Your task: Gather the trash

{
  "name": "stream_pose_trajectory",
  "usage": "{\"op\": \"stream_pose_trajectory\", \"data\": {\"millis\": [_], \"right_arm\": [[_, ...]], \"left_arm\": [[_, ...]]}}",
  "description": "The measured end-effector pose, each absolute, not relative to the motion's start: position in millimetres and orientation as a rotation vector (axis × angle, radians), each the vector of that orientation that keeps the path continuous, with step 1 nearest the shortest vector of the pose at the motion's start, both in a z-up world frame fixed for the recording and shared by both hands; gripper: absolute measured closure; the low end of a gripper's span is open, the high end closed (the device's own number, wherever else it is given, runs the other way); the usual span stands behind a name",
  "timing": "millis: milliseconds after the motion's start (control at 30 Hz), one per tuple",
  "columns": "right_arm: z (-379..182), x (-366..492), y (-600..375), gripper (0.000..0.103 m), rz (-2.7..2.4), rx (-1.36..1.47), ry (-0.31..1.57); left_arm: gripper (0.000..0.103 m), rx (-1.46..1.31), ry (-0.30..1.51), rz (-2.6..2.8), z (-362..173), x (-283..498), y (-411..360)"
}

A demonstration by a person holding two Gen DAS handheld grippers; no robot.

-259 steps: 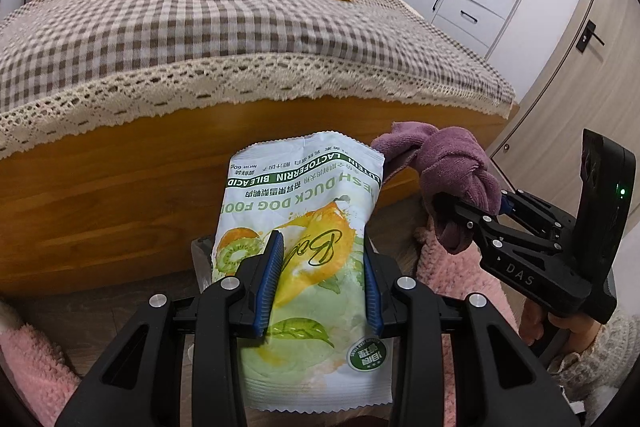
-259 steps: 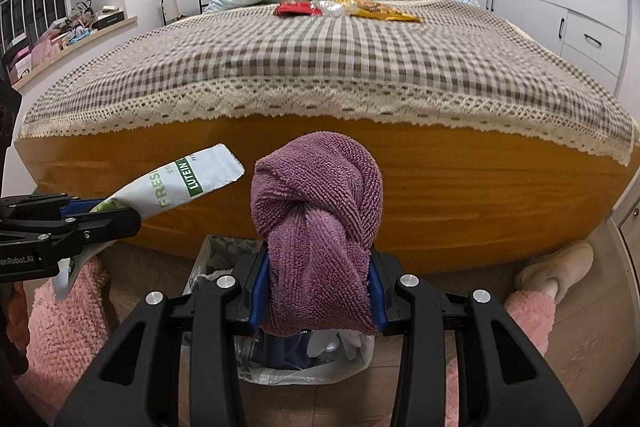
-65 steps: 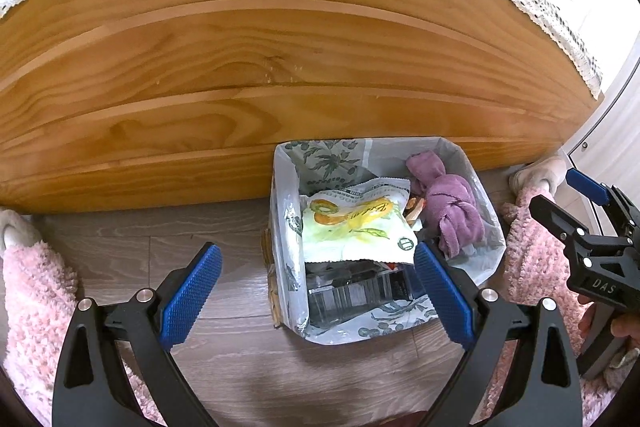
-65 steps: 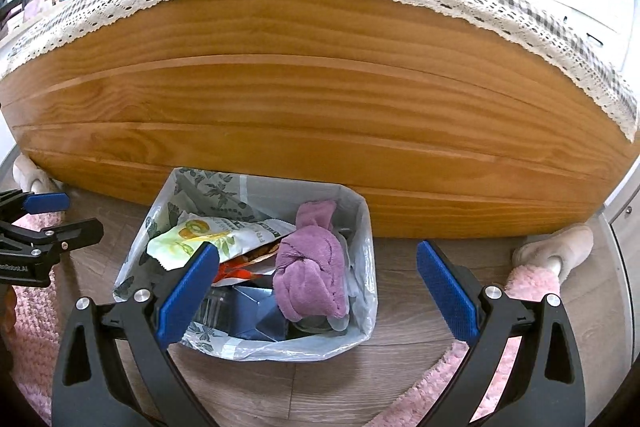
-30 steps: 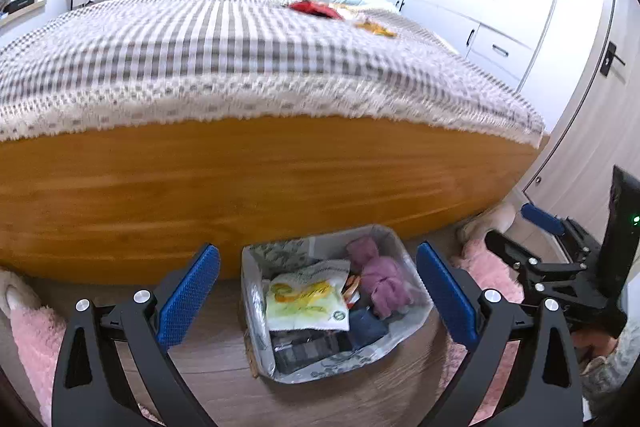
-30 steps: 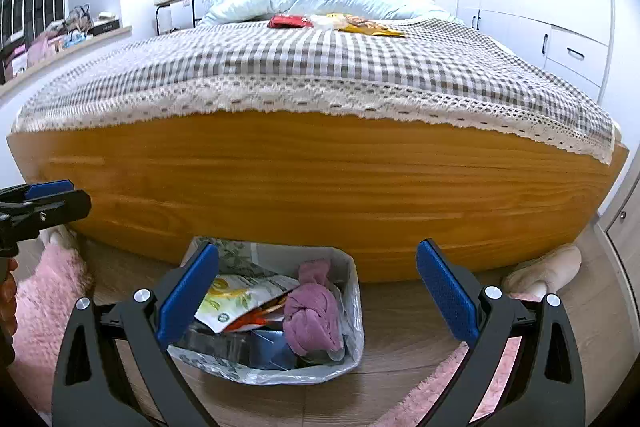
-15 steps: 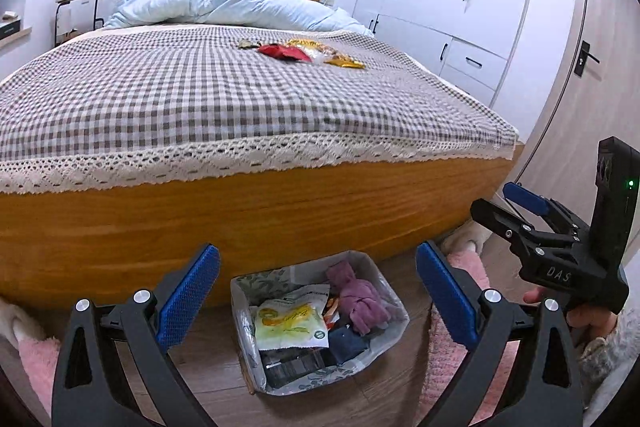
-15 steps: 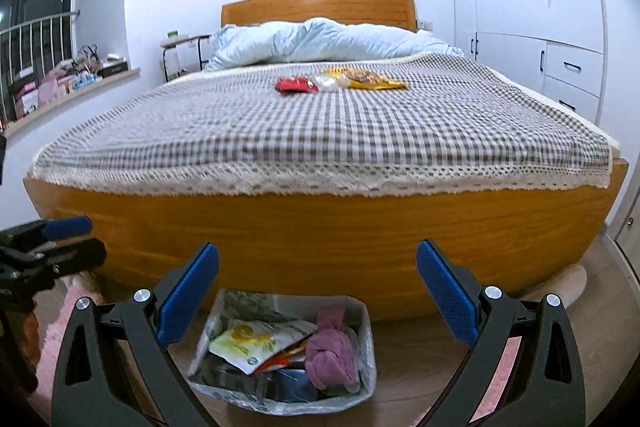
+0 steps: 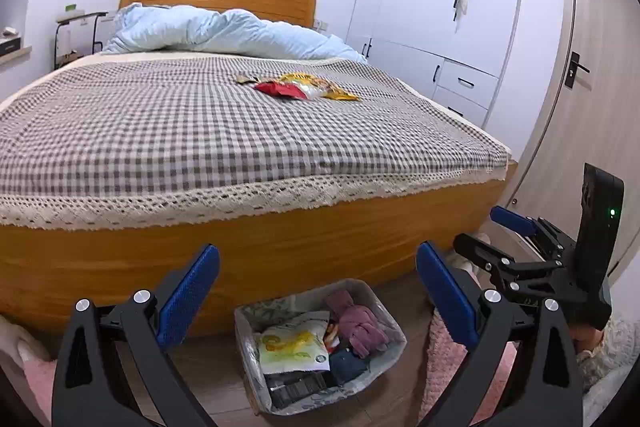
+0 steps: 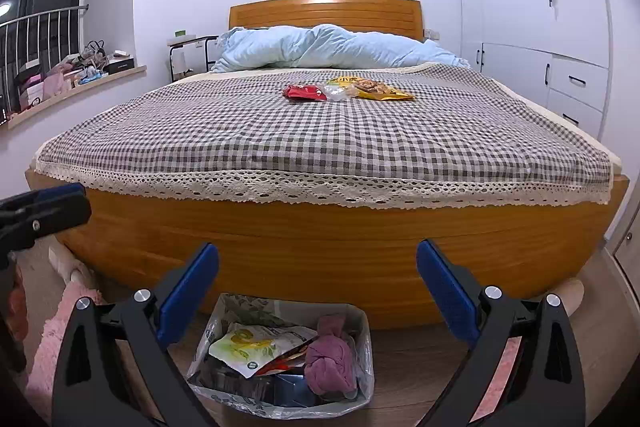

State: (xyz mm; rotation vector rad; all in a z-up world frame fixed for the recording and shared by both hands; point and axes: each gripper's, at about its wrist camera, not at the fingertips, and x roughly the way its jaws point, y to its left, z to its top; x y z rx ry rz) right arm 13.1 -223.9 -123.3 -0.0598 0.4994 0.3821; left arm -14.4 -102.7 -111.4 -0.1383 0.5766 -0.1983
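Observation:
A lined trash bin (image 9: 245, 319) (image 10: 362, 319) stands on the floor at the foot of the bed. Inside lie a green-and-white food pouch (image 9: 294, 345) (image 10: 256, 345) and a knotted purple cloth (image 9: 362, 325) (image 10: 330, 361). Far up the checked bedspread rest a red wrapper (image 9: 280, 89) (image 10: 304, 92), a clear wrapper (image 10: 336, 91) and a yellow snack bag (image 9: 320, 85) (image 10: 376, 89). My left gripper (image 9: 318, 291) hangs open and empty above the bin. My right gripper (image 10: 318, 291) is likewise open with nothing in it; it also shows at the right of the left wrist view (image 9: 502, 231).
The wooden bed frame (image 10: 340, 235) blocks the way ahead. Pink fluffy rugs (image 9: 444, 351) (image 10: 52, 339) lie on both sides of the bin. Slippers (image 10: 574, 295) sit by the bed's right corner. White wardrobes (image 9: 448, 19) and a door (image 9: 592, 99) line the right.
Both grippers have risen and tilted up, so the bed top and wrappers fill more of each view and the bin sits lower. Earlier they dropped the pouch and cloth into the bin.

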Motion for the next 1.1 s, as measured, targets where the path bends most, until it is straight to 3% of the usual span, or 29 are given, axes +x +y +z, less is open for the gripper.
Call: {"op": "stream_pose_trajectory", "data": {"millis": [1100], "right_arm": [[-98.6, 35.5, -236.8, 0.008, 0.315, -0.065, 0.406]], "left_arm": [[0.008, -0.151, 0.5, -0.17, -85.8, 14.9, -93.6]]}}
